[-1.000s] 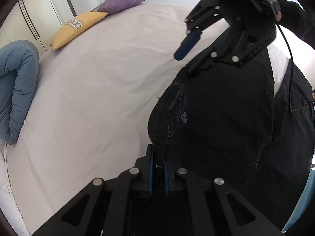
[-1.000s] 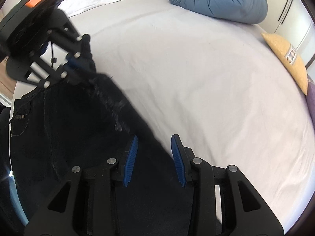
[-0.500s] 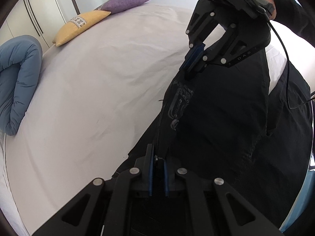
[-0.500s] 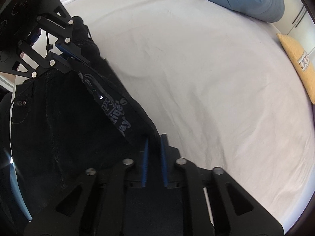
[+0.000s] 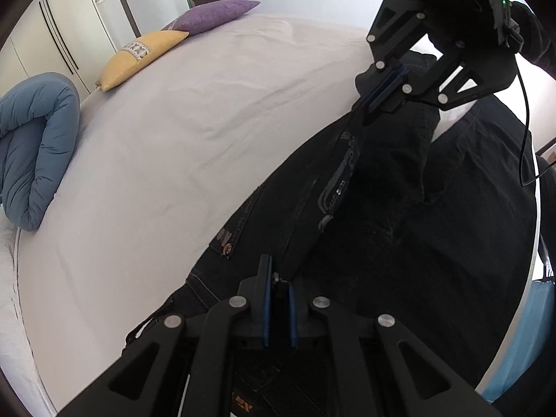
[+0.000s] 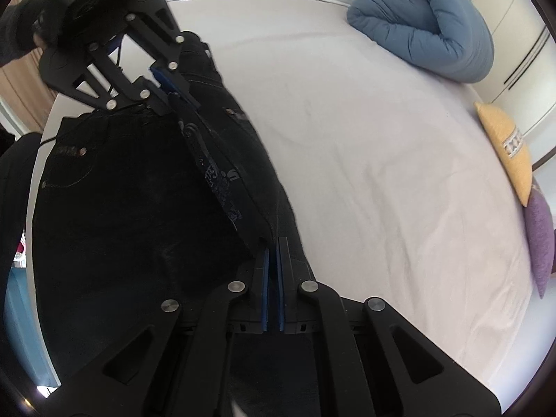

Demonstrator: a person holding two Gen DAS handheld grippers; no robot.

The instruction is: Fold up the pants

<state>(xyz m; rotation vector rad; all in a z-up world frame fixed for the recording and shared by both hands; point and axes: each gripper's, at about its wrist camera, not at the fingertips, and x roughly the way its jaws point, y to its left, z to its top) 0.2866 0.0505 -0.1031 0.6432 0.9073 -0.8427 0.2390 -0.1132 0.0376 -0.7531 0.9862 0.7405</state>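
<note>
Pants of black denim [image 5: 399, 229], stitched in pale thread and studded with metal rivets, lie spread over the near part of a wide bed covered by a smooth white sheet [image 5: 194, 132]. Their waistband edge, with a printed inner lining showing, is drawn up off the sheet into a taut ridge that runs between the two tools.

At one end of that ridge the left gripper [image 5: 277, 279], a black linkage with blue pads, has its jaws pressed together on the waistband near a metal button. At the other end the right gripper [image 6: 274, 245], of the same build, has its jaws pressed together on the fabric edge too, with almost no gap between the pads. Each tool appears in the other's view, pinching its own end of the band, and a dark sleeve shows behind each one.

The rest of the garment rests flat on the sheet below the lifted edge, one rear pocket with its rivets facing up.

Farther across the bed lies a rolled blue quilted duvet [image 6: 427, 24]. Beside it along the far edge sit a yellow cushion with a patterned band [image 6: 509, 149] and a purple cushion [image 6: 538, 232], near pale wardrobe doors [image 5: 59, 34].
</note>
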